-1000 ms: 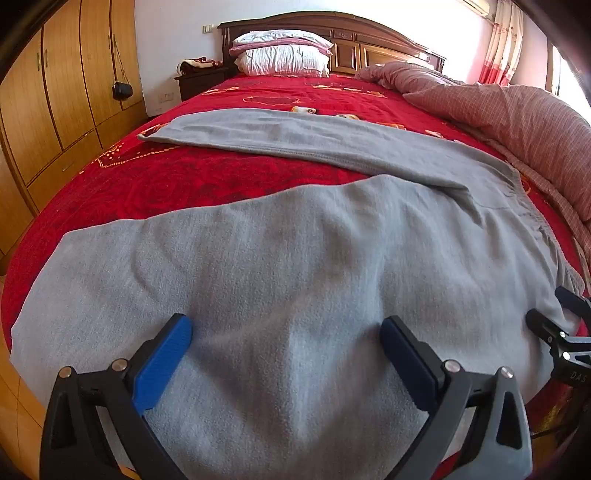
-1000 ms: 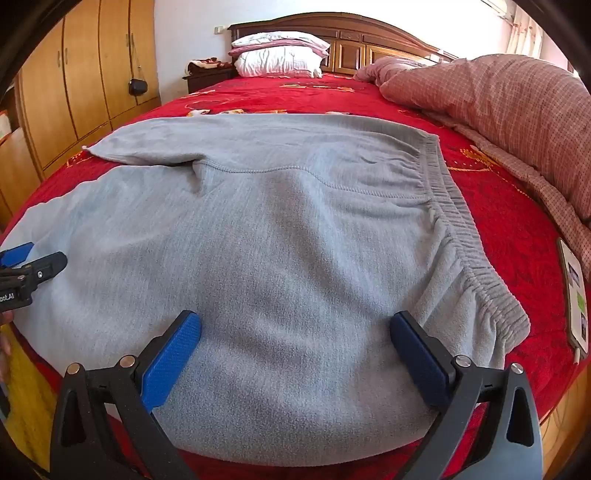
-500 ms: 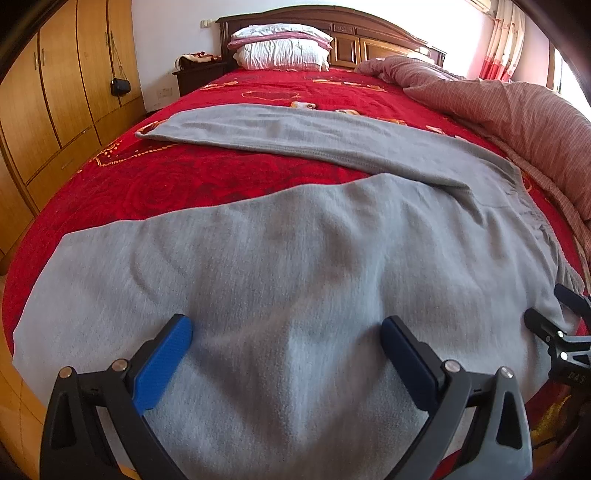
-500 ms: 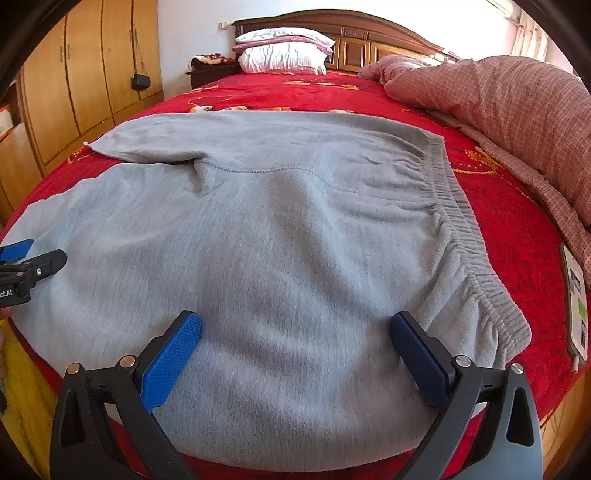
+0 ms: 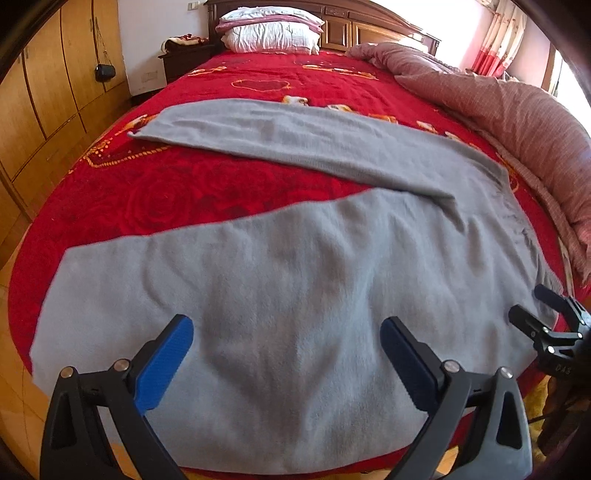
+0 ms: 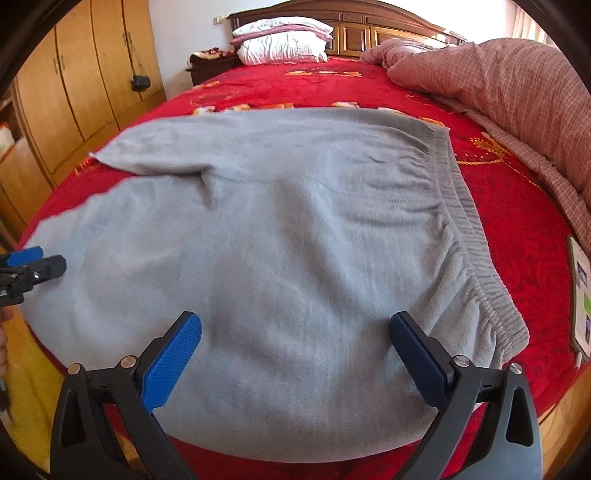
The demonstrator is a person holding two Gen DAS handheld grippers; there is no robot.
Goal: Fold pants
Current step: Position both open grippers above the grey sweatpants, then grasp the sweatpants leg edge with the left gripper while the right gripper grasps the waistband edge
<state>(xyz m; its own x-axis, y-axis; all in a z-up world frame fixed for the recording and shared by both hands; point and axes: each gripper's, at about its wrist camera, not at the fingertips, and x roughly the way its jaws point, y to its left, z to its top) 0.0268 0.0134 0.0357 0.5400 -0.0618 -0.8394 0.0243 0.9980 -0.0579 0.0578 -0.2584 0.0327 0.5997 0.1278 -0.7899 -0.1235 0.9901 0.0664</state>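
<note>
Directly under the left gripper [image 5: 286,354], whose jaws stand wide apart and empty, lies the near leg of the grey pants [image 5: 295,280]. The right gripper [image 6: 295,350] is likewise spread and holds nothing, over the seat with the waistband [image 6: 465,218] off to its right. Ahead, the second leg stretches left across the red bedspread [image 5: 207,192]; beyond it, pillows [image 5: 273,33] against the headboard [image 6: 373,26]

Bright daylight from the right, fisheye-bent edges, slight motion blur
</note>
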